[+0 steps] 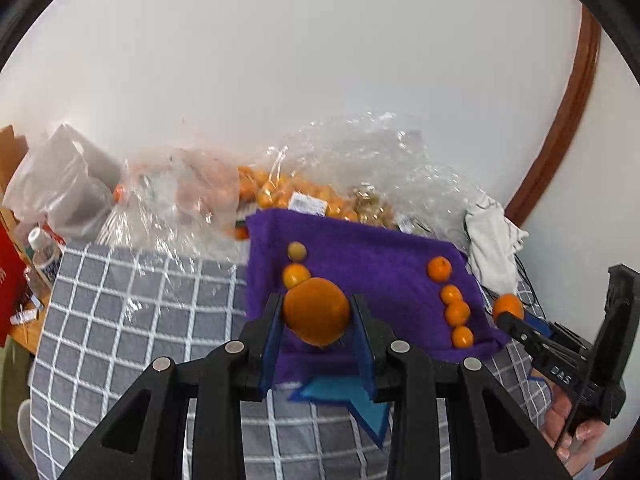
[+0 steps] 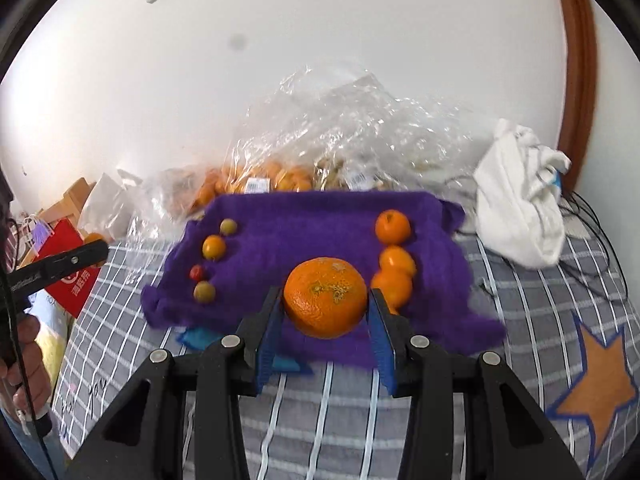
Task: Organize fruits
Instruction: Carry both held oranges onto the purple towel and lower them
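A purple cloth lies on the grey checked table cover. Small fruits form a column along its left side. Orange fruits line its right side. My left gripper is shut on a smooth orange, held above the cloth's near left part. My right gripper is shut on a big rough orange above the cloth's near middle. In the left wrist view the right gripper shows at the right with its orange. In the right wrist view the left gripper shows at the far left.
Clear plastic bags of fruit pile up behind the cloth against the white wall. A white cloth bundle and cables lie at the right. A red box and a bottle stand at the left. Star patches mark the cover.
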Available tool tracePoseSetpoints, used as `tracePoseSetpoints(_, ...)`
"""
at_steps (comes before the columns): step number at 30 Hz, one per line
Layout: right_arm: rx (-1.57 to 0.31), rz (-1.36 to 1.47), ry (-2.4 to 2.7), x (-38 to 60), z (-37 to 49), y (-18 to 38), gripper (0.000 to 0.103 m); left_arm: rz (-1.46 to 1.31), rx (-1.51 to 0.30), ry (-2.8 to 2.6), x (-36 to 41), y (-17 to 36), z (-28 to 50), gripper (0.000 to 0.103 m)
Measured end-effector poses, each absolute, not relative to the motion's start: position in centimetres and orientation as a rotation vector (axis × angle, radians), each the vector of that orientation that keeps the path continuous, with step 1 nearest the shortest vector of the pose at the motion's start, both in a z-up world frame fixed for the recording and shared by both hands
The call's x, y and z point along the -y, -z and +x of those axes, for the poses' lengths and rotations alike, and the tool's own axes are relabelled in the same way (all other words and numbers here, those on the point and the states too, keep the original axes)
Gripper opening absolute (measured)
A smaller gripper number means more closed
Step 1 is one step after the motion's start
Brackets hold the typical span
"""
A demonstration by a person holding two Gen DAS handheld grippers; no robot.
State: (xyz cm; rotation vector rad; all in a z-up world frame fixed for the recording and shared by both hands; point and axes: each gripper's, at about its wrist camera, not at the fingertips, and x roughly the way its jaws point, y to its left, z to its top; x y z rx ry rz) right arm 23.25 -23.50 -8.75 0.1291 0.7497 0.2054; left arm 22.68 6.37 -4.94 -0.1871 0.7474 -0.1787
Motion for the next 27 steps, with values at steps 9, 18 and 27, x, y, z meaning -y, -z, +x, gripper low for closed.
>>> tracePoseSetpoints(9, -0.868, 0.113, -0.221, 22.0, 30.4, 13.7, 0.042, -0.19, -0.798, 0.178, -6.2, 7.1, 27.9, 0.031)
tracePoseSetpoints(18, -0.943, 0.012, -0.197, 20.3, 32.3, 17.4, 0.042, -0.199, -0.877, 0.208, -5.2, 10.8, 31.0, 0.031)
tracePoseSetpoints(27, -0.924, -0.004, -0.196, 20.6, 31.8, 17.1, 0.048, -0.178, -0.966, 0.269, -2.5, 13.9, 32.6, 0.031)
